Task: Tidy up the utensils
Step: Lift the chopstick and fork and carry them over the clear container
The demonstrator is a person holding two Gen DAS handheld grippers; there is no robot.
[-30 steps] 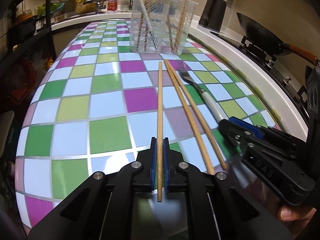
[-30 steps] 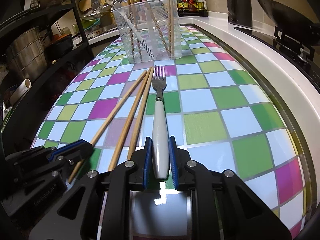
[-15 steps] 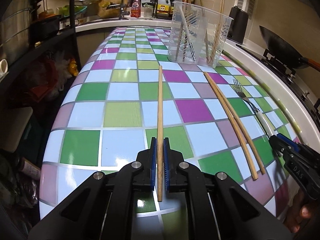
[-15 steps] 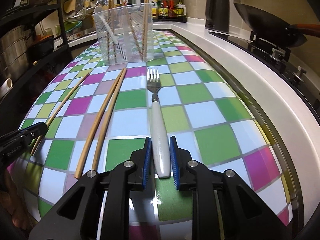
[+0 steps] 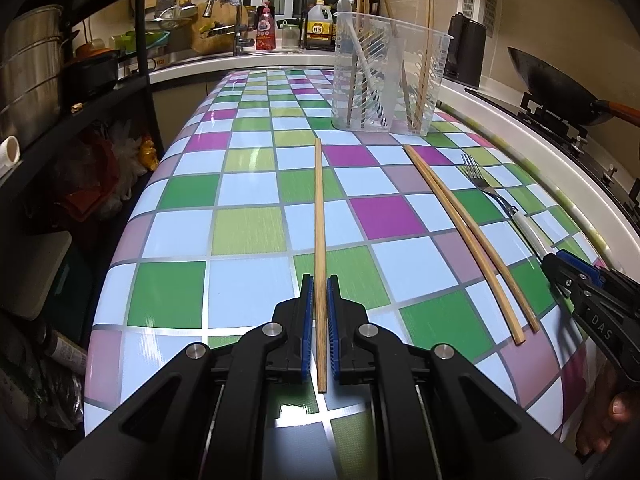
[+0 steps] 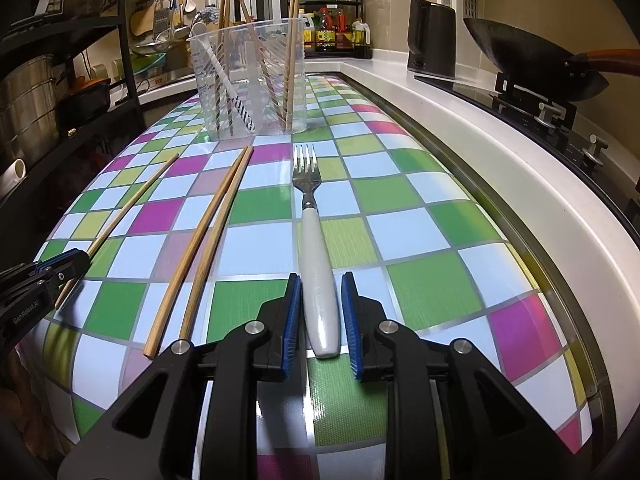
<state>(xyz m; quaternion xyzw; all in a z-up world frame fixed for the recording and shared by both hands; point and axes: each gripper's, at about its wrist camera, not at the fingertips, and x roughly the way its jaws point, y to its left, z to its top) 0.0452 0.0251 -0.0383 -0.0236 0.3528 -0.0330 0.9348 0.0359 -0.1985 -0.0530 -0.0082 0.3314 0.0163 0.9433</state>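
The left hand-held gripper (image 5: 320, 332) is clamped on a long wooden chopstick (image 5: 319, 216) lying mid-surface; lift it level, I judge. The right hand-held gripper (image 6: 320, 312) stands slightly apart around the white-handled fork (image 6: 316, 264) near the surface's right edge, not yet pinching.

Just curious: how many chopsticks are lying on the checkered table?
3: one chopstick in the left claw, and a pair of chopsticks lying loose beside the fork. More stand in the clear holder.
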